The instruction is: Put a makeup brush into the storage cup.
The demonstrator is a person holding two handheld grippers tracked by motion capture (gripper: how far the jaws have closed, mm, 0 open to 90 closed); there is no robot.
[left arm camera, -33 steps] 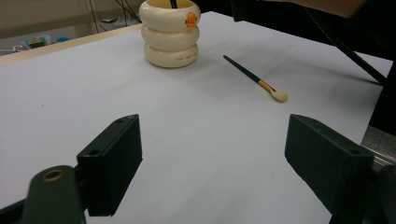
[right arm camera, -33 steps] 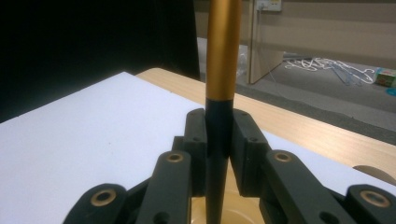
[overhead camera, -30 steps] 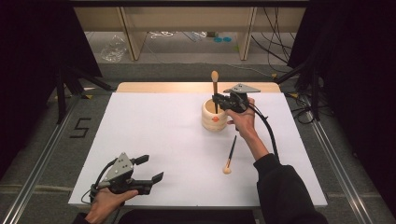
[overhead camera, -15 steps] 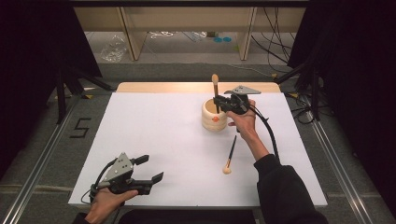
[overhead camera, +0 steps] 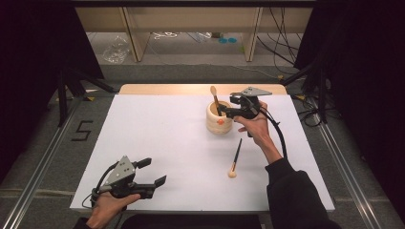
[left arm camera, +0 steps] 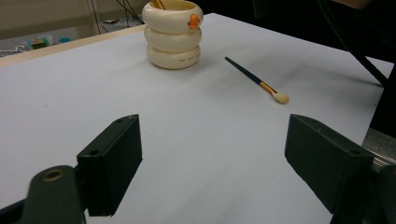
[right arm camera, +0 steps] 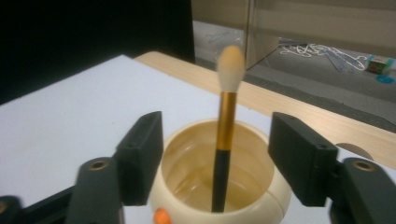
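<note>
In the upper middle of the high view the right hand-held gripper [overhead camera: 223, 112] hangs at the rim of the cream ribbed brush pot [overhead camera: 219, 119], its jaws having just been opening and now standing wide on either side of the makeup brush [right arm camera: 225, 135], which stands free in the pot, bristles up, touched by neither pad. A second makeup brush [overhead camera: 235, 159] lies flat on the white desk [overhead camera: 157, 129] just below and right of the pot, bristle end toward the bottom of the frame. The left hand-held gripper [overhead camera: 149, 173] rests at the lower left of the desk, its jaws wide apart and empty, well apart from the pot.
</note>
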